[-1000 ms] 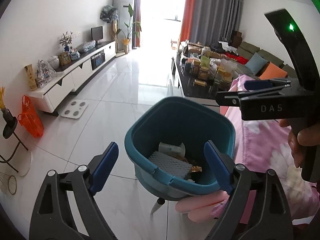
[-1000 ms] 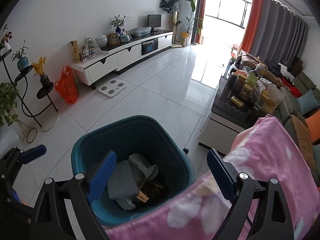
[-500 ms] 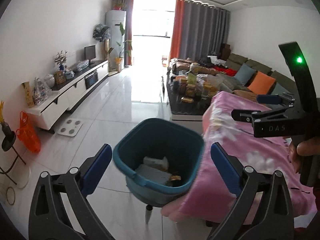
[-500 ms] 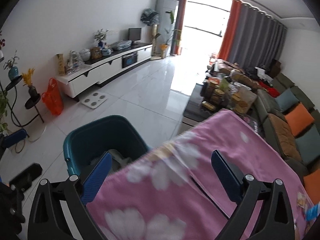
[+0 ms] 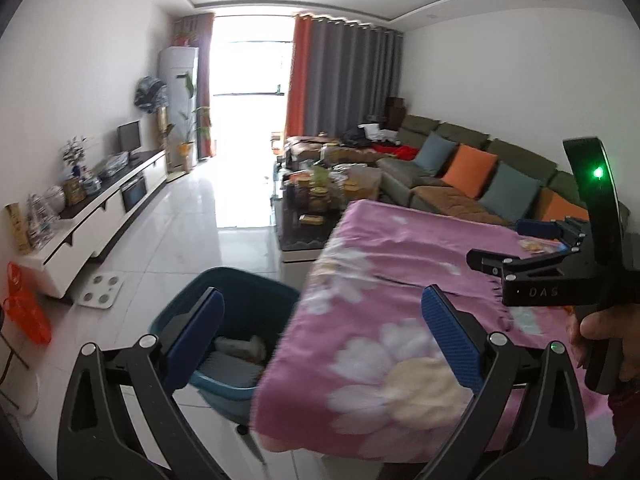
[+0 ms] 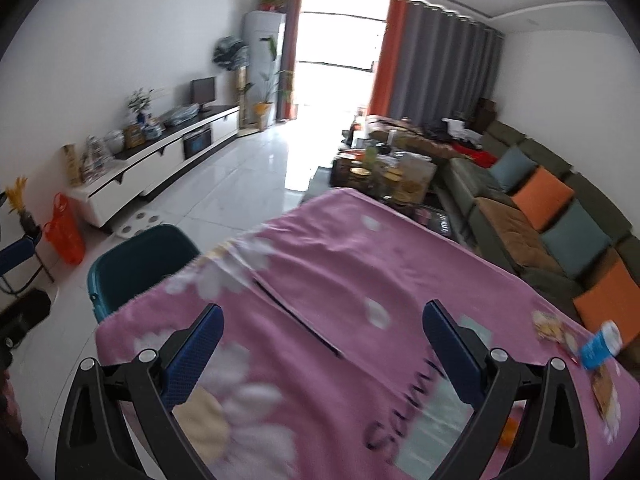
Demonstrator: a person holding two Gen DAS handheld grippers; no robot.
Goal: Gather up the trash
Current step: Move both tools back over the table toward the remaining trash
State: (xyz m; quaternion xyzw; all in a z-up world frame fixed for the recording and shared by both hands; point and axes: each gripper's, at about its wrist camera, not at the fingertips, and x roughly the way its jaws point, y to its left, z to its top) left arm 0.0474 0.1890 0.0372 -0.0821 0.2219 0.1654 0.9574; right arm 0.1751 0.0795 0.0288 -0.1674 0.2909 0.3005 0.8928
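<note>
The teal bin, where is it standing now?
The teal bin stands on the tiled floor against the left edge of the table with the pink floral cloth, low left of centre in both wrist views.

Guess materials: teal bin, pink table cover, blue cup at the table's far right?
Teal bin: likely moulded plastic, smooth matte walls with a rolled rim. Pink table cover: soft printed fabric, creased, with a fuzzy edge. Blue cup: blurred; paper or thin plastic, cannot tell.
</note>
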